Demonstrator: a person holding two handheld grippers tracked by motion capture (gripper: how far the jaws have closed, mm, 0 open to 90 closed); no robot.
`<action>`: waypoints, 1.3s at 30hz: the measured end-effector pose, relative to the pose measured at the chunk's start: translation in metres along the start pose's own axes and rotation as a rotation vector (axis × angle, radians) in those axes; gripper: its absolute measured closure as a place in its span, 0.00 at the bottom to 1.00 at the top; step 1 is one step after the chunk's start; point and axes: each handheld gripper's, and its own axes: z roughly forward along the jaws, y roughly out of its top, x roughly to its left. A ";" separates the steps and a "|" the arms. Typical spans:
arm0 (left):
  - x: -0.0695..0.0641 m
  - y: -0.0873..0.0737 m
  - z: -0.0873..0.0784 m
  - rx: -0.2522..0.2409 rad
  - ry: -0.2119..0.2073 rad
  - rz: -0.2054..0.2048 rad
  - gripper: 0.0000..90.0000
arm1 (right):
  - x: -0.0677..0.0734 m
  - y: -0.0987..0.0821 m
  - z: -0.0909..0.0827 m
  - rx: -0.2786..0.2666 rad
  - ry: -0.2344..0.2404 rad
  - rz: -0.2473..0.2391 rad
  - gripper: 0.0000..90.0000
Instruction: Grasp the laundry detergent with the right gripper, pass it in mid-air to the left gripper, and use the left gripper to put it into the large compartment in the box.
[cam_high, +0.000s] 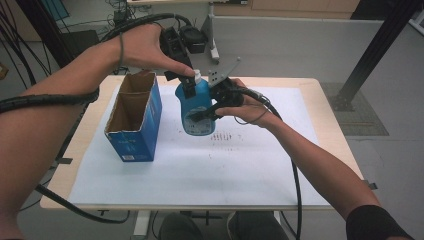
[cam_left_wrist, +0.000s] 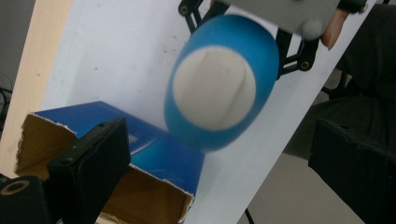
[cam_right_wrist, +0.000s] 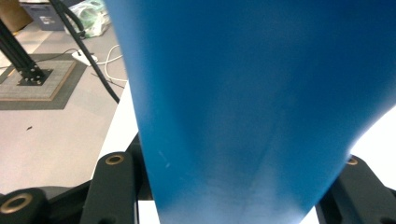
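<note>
High view: blue bottle (cam_high: 196, 107) held upright above the white-covered worktop (cam_high: 240, 165), just right of the open blue box (cam_high: 135, 117).
Right gripper (cam_high: 202, 114): fingers clamped on the bottle's body.
Left gripper (cam_high: 189, 85): fingers apart around the white cap (cam_left_wrist: 215, 87).

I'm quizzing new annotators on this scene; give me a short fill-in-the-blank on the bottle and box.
1. The right gripper is shut on the ____ bottle.
2. The bottle's cap is ____.
3. The open box stands at the bottle's ____ in the high view.
4. The left gripper sits above the bottle's ____.

Missing: blue; white; left; cap
</note>
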 end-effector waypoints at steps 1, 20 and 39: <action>-0.001 0.000 0.000 0.002 -0.004 0.006 0.07 | 0.001 0.001 0.001 -0.003 0.004 -0.003 0.49; -0.016 0.005 0.012 0.063 -0.059 0.083 0.06 | 0.019 0.011 0.005 -0.026 0.041 -0.056 0.49; -0.010 0.006 0.028 0.072 -0.081 0.094 0.07 | 0.023 0.013 0.006 -0.033 0.047 -0.068 0.49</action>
